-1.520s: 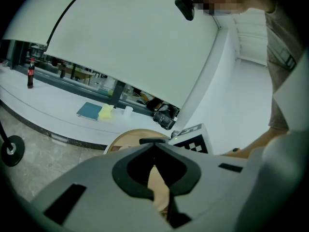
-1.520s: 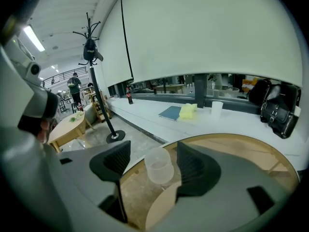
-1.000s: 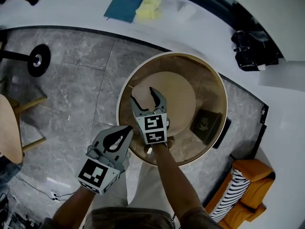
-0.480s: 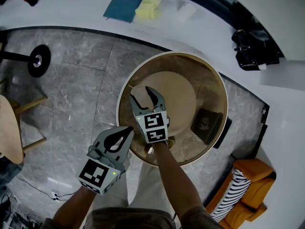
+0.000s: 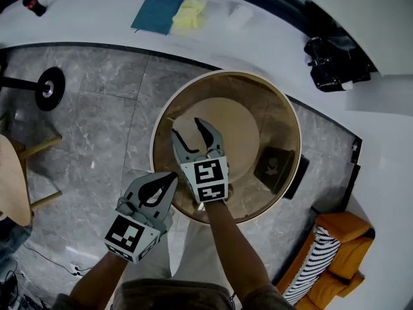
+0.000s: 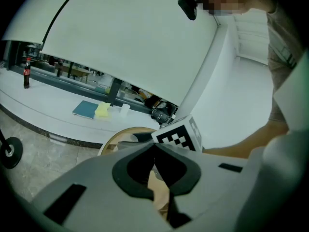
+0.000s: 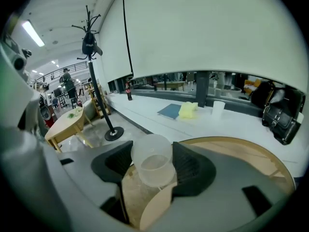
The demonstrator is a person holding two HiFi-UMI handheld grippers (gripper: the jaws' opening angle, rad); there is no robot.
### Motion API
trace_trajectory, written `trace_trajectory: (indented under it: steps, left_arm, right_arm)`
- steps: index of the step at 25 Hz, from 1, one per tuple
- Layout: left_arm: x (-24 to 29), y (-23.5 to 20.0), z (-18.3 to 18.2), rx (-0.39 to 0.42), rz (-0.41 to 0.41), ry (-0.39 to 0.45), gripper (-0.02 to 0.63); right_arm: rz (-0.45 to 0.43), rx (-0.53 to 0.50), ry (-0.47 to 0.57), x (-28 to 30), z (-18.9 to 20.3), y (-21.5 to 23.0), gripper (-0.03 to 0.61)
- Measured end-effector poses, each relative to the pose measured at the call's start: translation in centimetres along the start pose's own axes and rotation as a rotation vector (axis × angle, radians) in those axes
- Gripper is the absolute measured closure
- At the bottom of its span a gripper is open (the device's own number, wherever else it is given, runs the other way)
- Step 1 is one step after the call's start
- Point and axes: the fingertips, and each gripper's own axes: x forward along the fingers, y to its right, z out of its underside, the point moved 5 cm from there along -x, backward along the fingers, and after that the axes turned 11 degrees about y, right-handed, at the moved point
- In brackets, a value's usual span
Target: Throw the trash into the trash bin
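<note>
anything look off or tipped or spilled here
Only one small thing: the clear plastic cup sits tilted rather than upright between the jaws of the right gripper, which have just been closing on it. The cup looks empty, and no spill shows on the round table. Nothing else stands out.

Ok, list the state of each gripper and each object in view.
right gripper: jaws have just been closing, now shut on the clear cup
clear cup: tilted, gripped between the jaws
left gripper: shut, empty
blue notebook: closed, lying flat
cola bottle: upright
</note>
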Motion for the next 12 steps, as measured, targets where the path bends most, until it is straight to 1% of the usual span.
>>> trace_trajectory:
  steps: [5, 9, 12]
  left_arm:
    - [1.3, 2.2, -0.5, 0.024, 0.039, -0.007, 0.595]
    - [3.3, 5.2, -0.6, 0.050, 0.105, -0.022, 0.595]
    - [5.2, 8.2, -0.1, 0.060, 0.167, -0.046, 0.595]
  right_arm:
    - [0.050, 0.007, 0.066, -3.5, -2.1, 1.2, 0.305]
    - [0.108, 0.019, 0.088, -6.5, -2.1, 3.9, 0.305]
    - [0.179, 0.037, 0.094, -9.7, -1.5, 6.7, 0.305]
